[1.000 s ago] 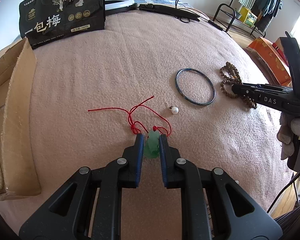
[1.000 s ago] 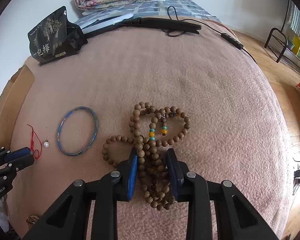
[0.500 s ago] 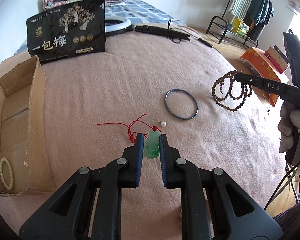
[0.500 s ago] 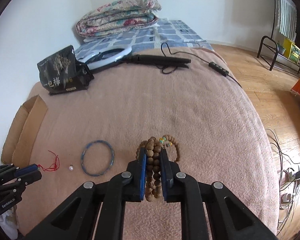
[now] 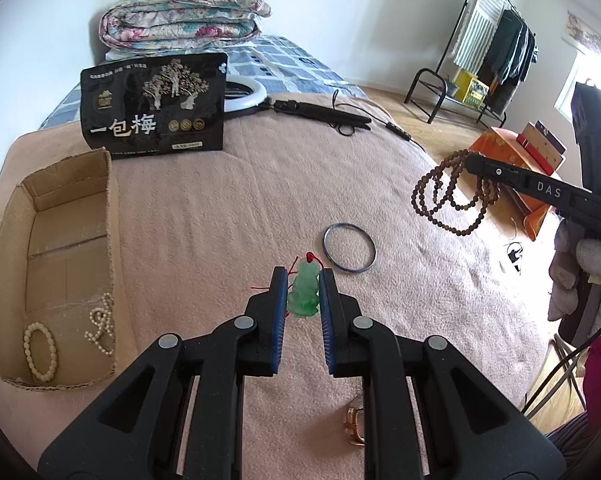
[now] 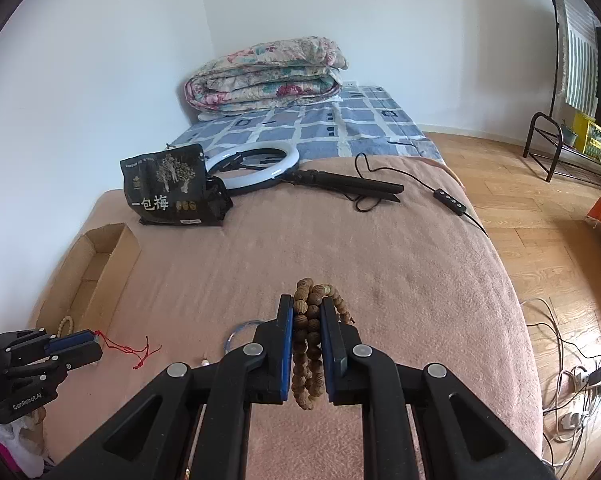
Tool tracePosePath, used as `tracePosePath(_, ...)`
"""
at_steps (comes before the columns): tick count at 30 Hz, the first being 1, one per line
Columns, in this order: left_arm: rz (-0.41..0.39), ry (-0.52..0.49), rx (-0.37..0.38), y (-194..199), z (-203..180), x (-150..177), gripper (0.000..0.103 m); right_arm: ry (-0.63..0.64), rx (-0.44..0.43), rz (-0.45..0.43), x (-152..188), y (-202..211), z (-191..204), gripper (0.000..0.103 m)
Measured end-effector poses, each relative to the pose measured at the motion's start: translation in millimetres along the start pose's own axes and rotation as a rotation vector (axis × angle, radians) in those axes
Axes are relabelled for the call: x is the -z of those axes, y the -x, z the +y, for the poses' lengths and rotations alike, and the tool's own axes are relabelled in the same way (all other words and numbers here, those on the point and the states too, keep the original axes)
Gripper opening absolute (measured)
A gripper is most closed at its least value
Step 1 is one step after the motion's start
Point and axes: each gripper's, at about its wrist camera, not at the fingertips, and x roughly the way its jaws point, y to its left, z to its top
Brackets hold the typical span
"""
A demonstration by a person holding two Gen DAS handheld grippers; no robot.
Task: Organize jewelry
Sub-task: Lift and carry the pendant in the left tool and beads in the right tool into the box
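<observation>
My left gripper (image 5: 303, 276) is shut on a green jade pendant (image 5: 305, 292) with a red cord (image 6: 128, 348) and holds it above the pink blanket (image 5: 228, 208). My right gripper (image 6: 306, 308) is shut on a brown wooden bead necklace (image 6: 308, 344), whose loops hang in the air in the left wrist view (image 5: 444, 196). A blue bangle (image 5: 349, 247) lies flat on the blanket just beyond the pendant. A cardboard box (image 5: 56, 256) at the left holds a white bead bracket (image 5: 38, 350) and a pearl strand (image 5: 100, 322).
A black snack bag (image 5: 154, 106) stands at the back of the blanket beside a ring light (image 6: 256, 166) with its cable. A folded quilt (image 6: 266, 76) lies behind. A watch (image 5: 354, 426) lies near my left gripper. An orange box (image 5: 512, 168) sits at the right.
Both grippers have risen from the blanket with their pieces. The pendant's cord and the bead necklace now hang free, and the view takes in much more of the room.
</observation>
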Motion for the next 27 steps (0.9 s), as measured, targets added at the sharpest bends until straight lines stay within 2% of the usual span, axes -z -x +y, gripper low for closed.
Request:
tracePosePath(12, -0.065, 0.057, -0.033, 38, 38, -2, 0.014, 0.058, -0.073, -0.049, -19, 12, 59, 0.011)
tracePosePath(27, -0.124, 0.165, -0.110, 76, 107, 1, 0.014, 0.120, -0.171, -0.057, -34, -10, 140, 0.011)
